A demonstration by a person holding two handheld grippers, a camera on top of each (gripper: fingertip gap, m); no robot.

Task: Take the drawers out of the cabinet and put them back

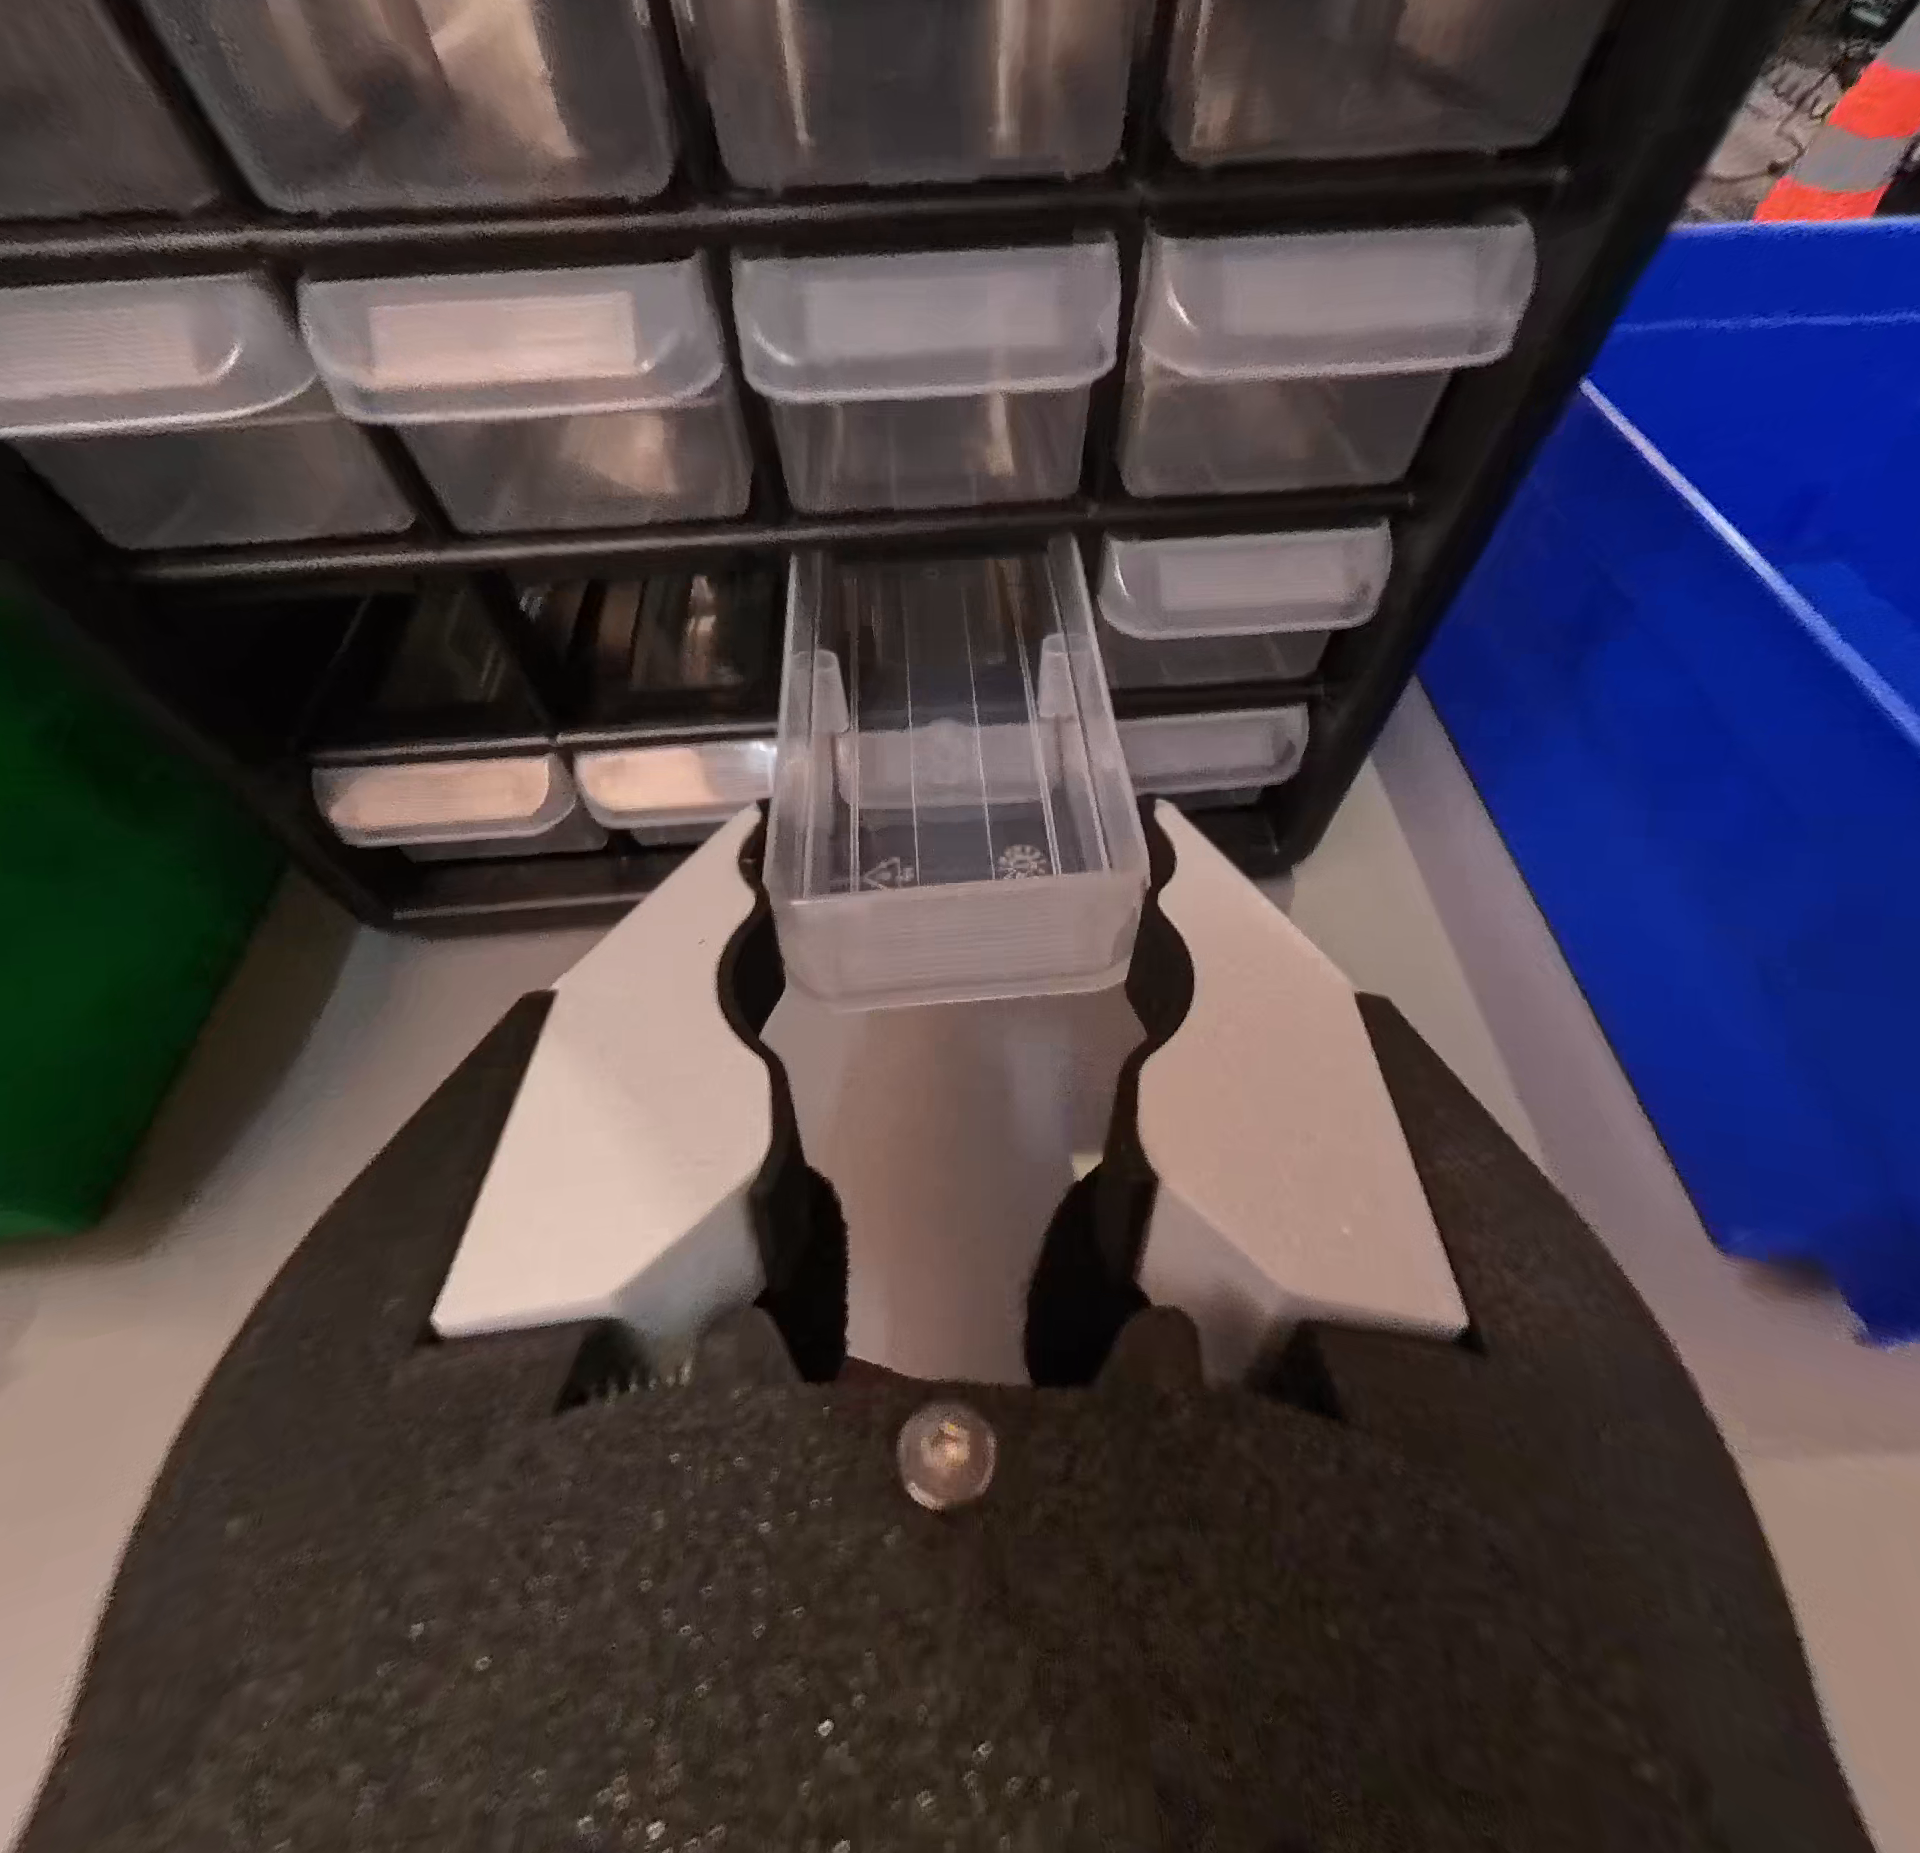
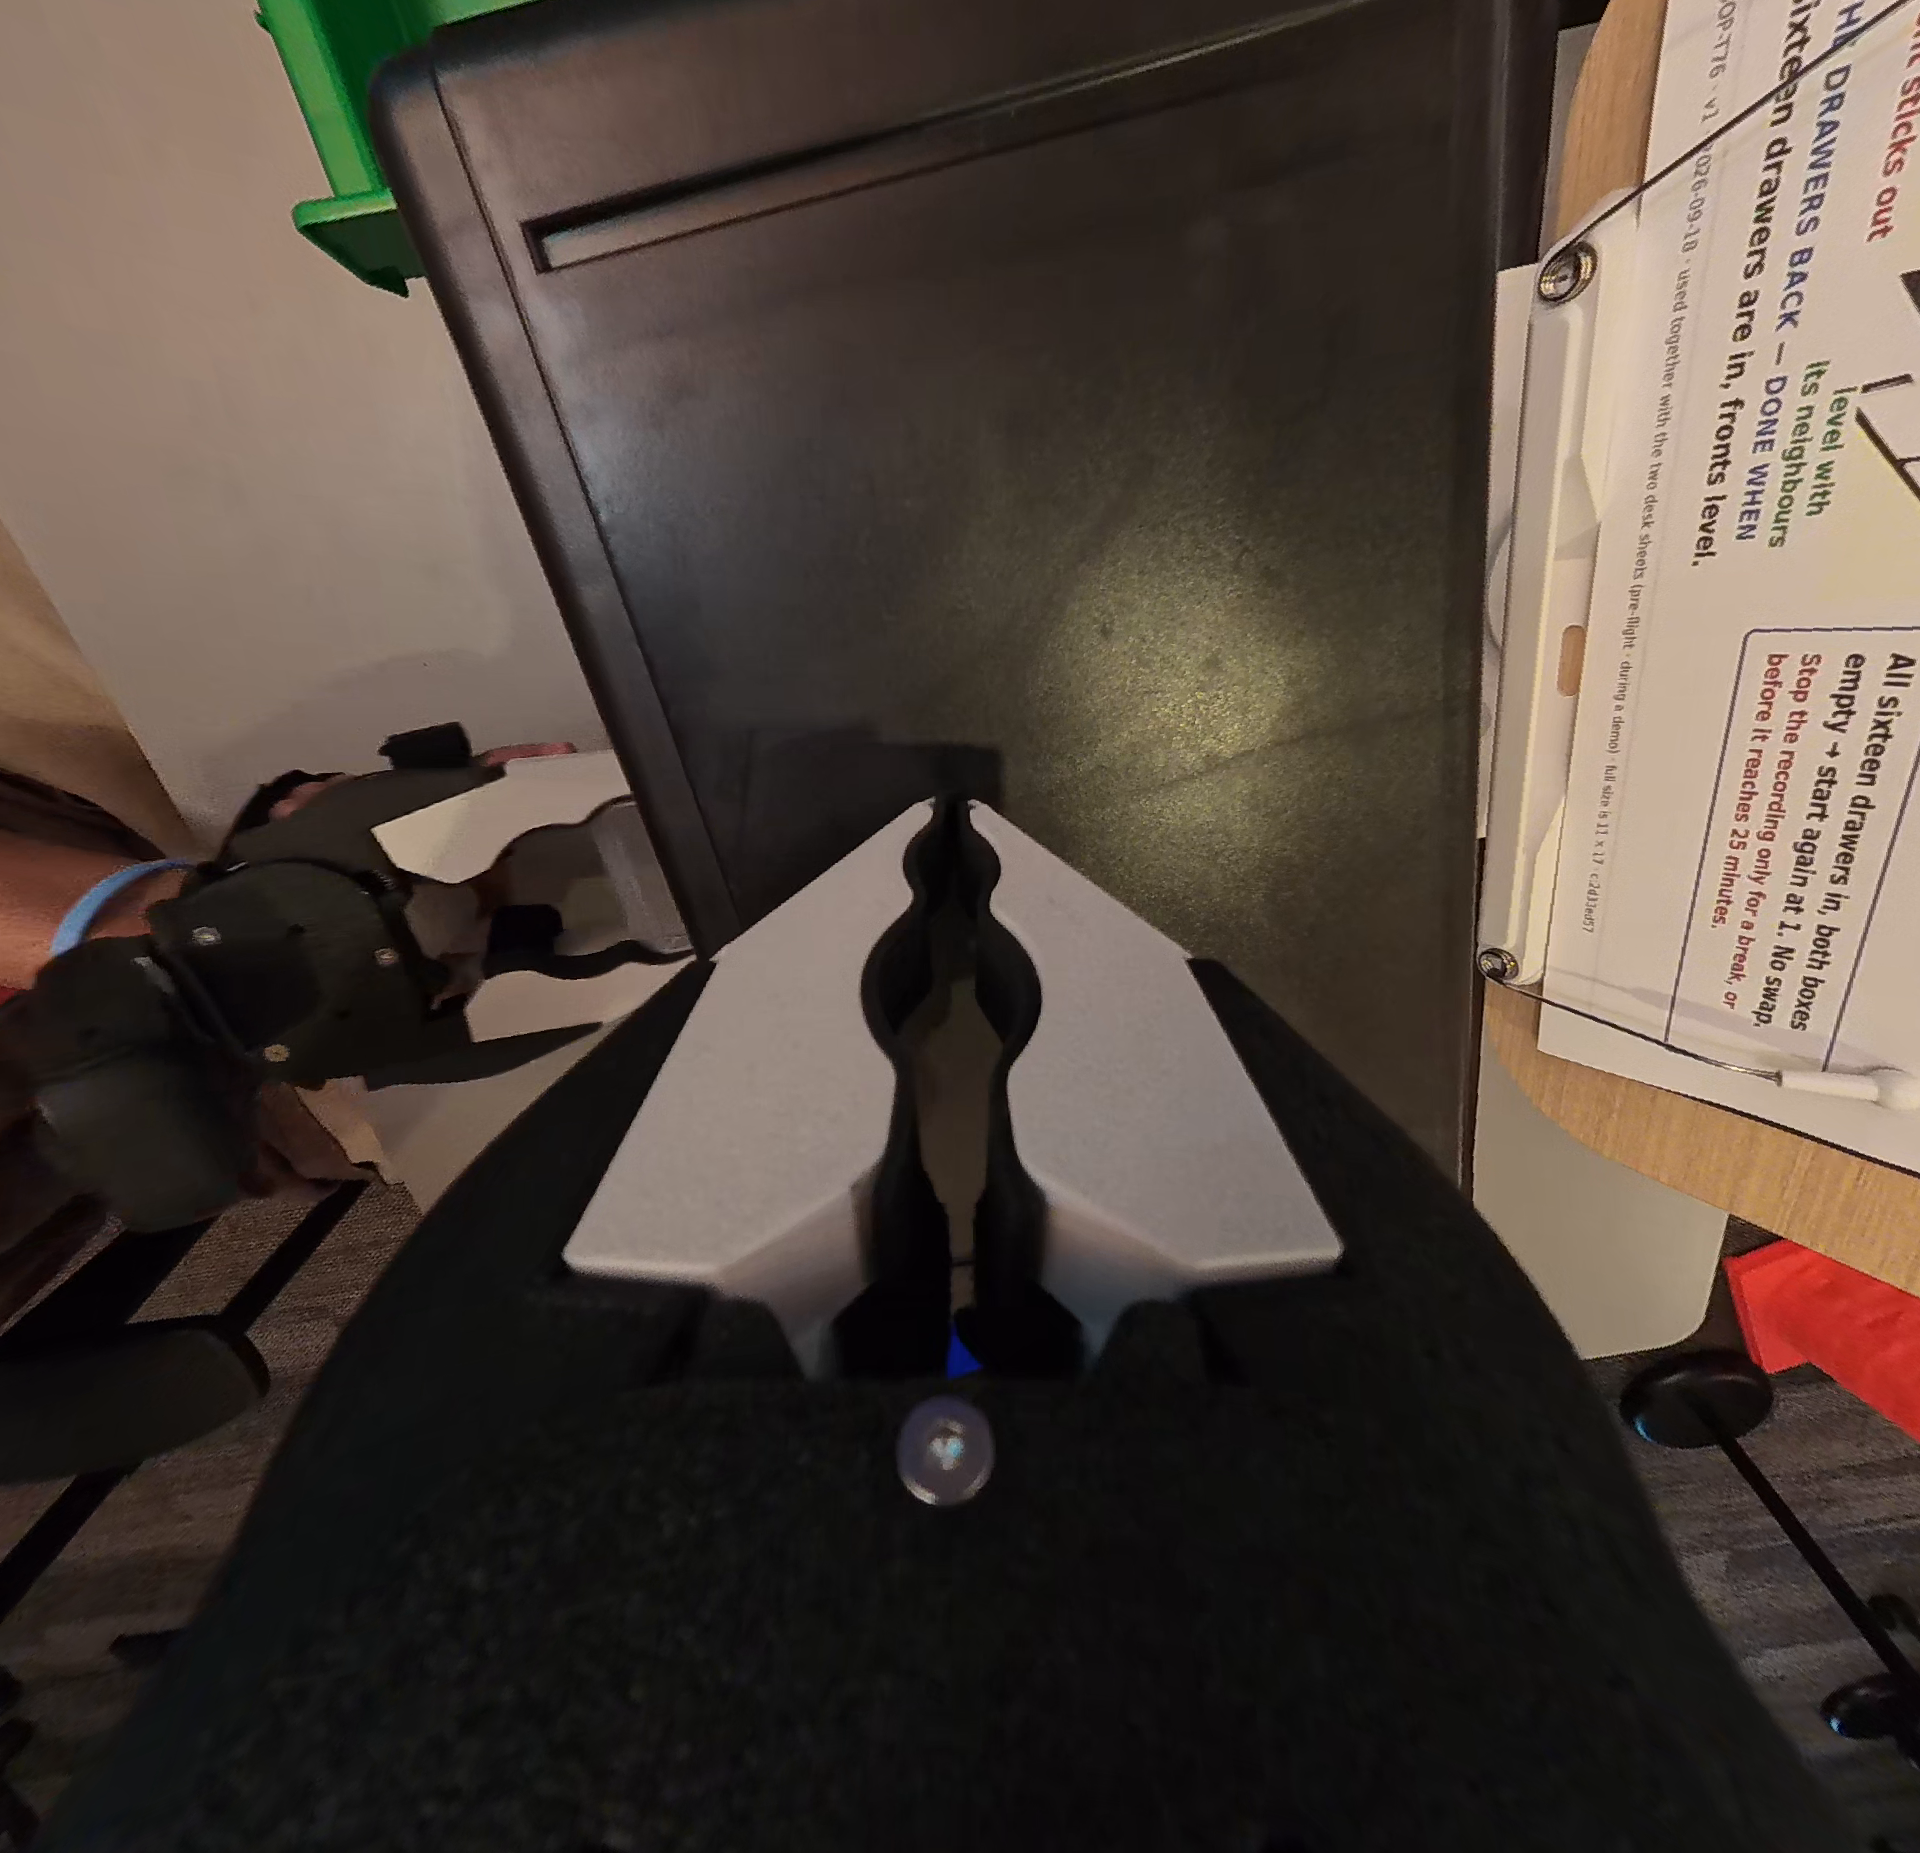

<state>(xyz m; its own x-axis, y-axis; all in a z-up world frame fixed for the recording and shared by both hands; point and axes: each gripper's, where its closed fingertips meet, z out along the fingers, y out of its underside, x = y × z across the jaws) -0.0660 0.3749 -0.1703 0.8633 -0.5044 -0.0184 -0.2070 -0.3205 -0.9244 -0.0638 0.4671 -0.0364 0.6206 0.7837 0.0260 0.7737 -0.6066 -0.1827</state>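
The black cabinet [image 1: 1538,349] holds rows of clear drawers. One clear drawer [image 1: 951,930] sticks halfway out of the third row, third slot from the left. My left gripper [image 1: 956,832] is shut on its front end, one finger on each side wall. The two slots [image 1: 582,660] to its left are dark and without drawers. In the right wrist view my right gripper [image 2: 951,811] is shut and empty, its tips against the cabinet's black outer wall [image 2: 987,453]. The left gripper [image 2: 457,899] shows there too, at the cabinet's left, with the clear drawer [image 2: 623,868] between its fingers.
A green bin [image 1: 104,920] stands left of the cabinet and a blue bin [image 1: 1714,764] right of it, both on the white table [image 1: 260,1128]. In the right wrist view a printed sheet [image 2: 1766,556] lies clipped to a wooden board, and the green bin [image 2: 343,89] shows behind the cabinet.
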